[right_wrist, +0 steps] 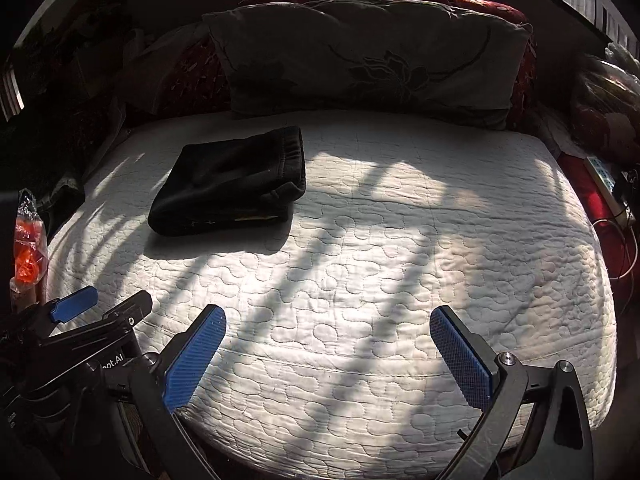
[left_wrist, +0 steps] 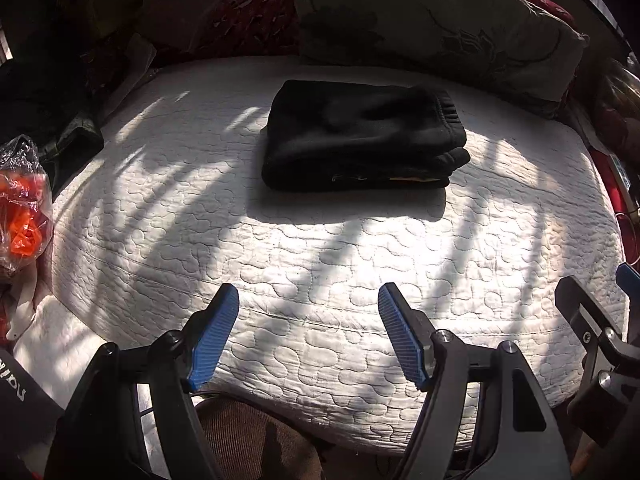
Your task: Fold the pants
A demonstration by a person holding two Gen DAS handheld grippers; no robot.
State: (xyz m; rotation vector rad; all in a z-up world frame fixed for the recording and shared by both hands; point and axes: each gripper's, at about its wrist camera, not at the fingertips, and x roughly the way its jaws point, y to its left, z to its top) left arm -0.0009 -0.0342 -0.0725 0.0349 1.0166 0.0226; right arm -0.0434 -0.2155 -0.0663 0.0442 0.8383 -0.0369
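The black pants (left_wrist: 364, 138) lie folded into a compact stack on the white quilted bed (left_wrist: 320, 260), elastic waistband at the right. In the right wrist view the same pants (right_wrist: 232, 184) sit at the upper left of the bed (right_wrist: 400, 260). My left gripper (left_wrist: 308, 300) hovers open over the near edge of the bed, well short of the pants, nothing between its blue pads. My right gripper (right_wrist: 328, 322) is open too, empty, near the front edge and to the right of the pants. The left gripper's fingers (right_wrist: 76, 304) show at the lower left of the right wrist view.
A grey floral pillow (right_wrist: 368, 56) leans on red cushions at the head of the bed. A clear bag with orange items (left_wrist: 22, 204) stands at the left edge. A power strip (right_wrist: 604, 180) and cables lie at the right edge.
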